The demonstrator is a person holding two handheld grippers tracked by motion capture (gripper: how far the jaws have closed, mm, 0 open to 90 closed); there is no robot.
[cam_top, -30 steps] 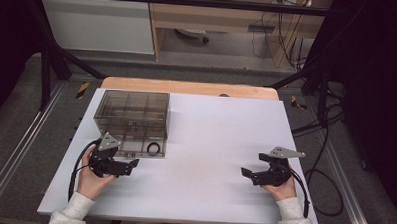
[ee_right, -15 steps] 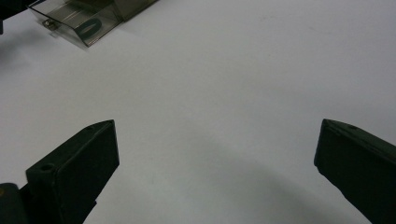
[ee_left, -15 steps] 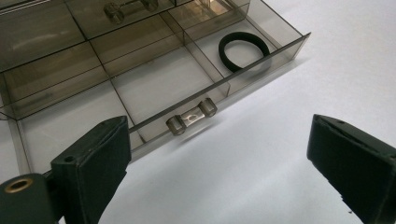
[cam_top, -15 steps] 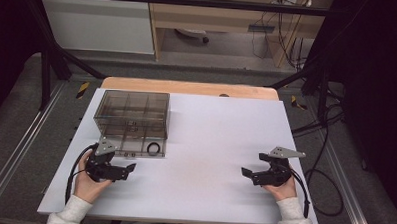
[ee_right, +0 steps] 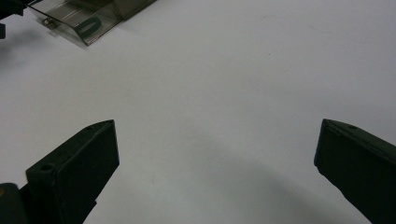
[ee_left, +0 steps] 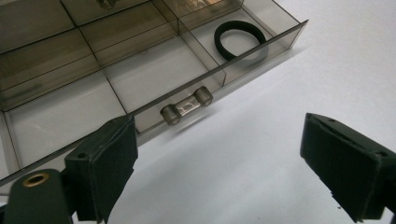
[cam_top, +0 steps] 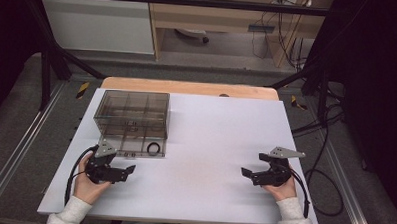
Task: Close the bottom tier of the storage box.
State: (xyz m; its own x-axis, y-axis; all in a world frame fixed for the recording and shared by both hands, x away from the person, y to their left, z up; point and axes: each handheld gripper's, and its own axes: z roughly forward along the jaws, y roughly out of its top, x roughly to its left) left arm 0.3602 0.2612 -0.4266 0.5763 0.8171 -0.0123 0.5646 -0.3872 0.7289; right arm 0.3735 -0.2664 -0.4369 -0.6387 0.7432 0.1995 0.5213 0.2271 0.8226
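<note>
A smoky clear compartment box point(cam_top: 132, 109) stands at the left of the white table point(cam_top: 215, 142). Its low drawer point(cam_top: 110, 145) is pulled out toward me. A black ring point(cam_top: 153, 148) point(ee_left: 240, 39) lies in the drawer's front corner compartment. The drawer's small metal handle point(ee_left: 187, 106) sits just ahead of my left gripper point(cam_top: 127, 172) point(ee_left: 224, 172). That gripper is open and its jaws have just been closing a little, with only bare table between them. My right gripper point(cam_top: 247, 174) point(ee_right: 215, 172) rests open at the right, far from the drawer point(ee_right: 84, 21).
A wooden tabletop edge point(cam_top: 187, 86) shows behind the white board. Black frame posts point(cam_top: 48, 71) stand at both sides, and cables point(cam_top: 325, 146) trail on the floor at the right. The table's near edge runs just below both hands.
My left gripper has drawn back slightly from the drawer front toward the near edge. The right gripper has kept still.
</note>
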